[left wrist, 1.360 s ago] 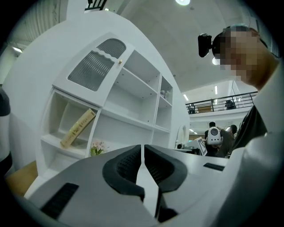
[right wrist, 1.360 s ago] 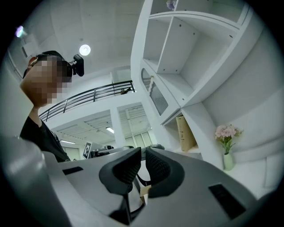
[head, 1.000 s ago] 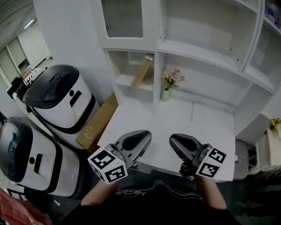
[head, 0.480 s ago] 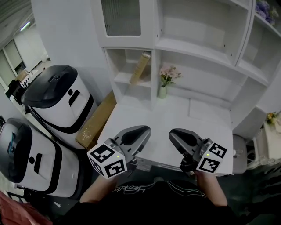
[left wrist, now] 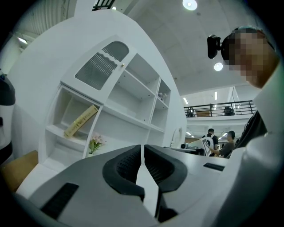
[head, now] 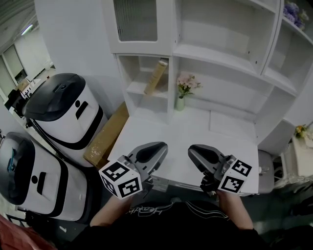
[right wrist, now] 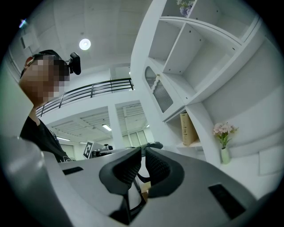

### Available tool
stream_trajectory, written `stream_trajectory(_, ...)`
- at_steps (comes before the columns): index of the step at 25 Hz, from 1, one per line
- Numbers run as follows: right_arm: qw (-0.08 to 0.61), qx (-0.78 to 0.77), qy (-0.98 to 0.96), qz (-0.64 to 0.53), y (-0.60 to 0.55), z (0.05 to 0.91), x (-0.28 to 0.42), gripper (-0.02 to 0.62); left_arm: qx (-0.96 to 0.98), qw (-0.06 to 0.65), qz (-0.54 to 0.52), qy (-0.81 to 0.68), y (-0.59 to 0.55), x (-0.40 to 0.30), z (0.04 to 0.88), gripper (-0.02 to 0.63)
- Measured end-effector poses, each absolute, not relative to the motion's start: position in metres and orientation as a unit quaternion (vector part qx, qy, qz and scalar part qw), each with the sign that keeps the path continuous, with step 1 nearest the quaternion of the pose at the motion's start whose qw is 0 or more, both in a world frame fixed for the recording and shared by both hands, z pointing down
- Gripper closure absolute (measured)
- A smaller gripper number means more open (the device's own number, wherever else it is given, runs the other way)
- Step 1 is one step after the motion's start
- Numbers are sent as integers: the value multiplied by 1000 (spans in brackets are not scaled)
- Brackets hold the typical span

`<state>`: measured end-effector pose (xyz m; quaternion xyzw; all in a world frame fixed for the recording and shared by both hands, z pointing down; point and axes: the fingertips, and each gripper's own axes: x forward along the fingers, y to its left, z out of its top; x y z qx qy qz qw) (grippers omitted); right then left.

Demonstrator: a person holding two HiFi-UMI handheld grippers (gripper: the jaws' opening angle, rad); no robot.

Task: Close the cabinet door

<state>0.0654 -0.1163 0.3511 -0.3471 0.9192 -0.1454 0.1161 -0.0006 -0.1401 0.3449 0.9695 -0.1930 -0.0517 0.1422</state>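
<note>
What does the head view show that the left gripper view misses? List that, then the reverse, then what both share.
Only the head view: the right gripper and both black-and-white marker cubes.
Only the left gripper view: round ceiling lights, a black balcony railing and seated people in the background.
Both: the white shelf unit, its ribbed-glass cabinet door, the tan leaning book, the pink flowers in a small vase, and the left gripper, jaws together on nothing.

Closed, empty right tongs (right wrist: 143,151) face the white cabinet (right wrist: 208,80) and flower vase (right wrist: 225,155).
</note>
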Motion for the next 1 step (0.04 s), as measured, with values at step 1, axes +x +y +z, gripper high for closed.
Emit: stream_trajectory(1,115,-347,919,-146,-117,352,66,537,969,141,-50,-195,-141,-1,346,566)
